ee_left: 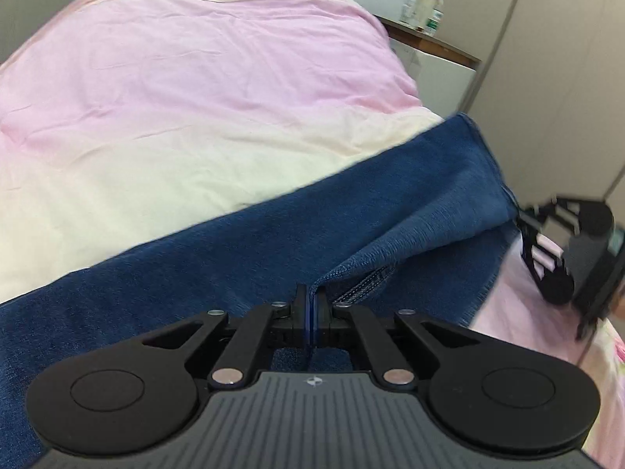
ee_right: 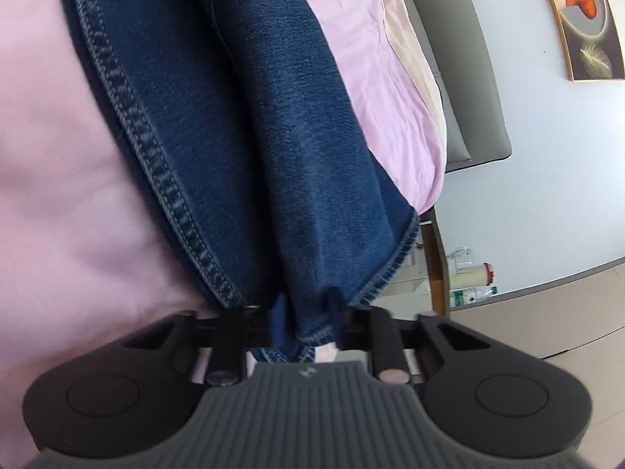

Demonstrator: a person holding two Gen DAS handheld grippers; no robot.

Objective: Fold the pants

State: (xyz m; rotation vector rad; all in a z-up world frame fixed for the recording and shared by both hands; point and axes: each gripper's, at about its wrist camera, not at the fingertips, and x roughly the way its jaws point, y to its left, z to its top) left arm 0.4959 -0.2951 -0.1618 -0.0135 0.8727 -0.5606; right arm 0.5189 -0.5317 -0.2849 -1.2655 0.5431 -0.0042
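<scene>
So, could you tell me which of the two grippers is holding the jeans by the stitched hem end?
The right gripper: it pinches the hem of the jeans, while the left gripper clamps a fold.

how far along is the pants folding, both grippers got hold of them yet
Done: the jeans lie stretched along the pink and cream sheet. In hand: the left gripper is shut on a raised edge of denim, and the right gripper has a bunched hem end between its fingers, apparently pinched. Left: no cross fold shows in either view; the held ends probably need carrying over and laying down.
</scene>
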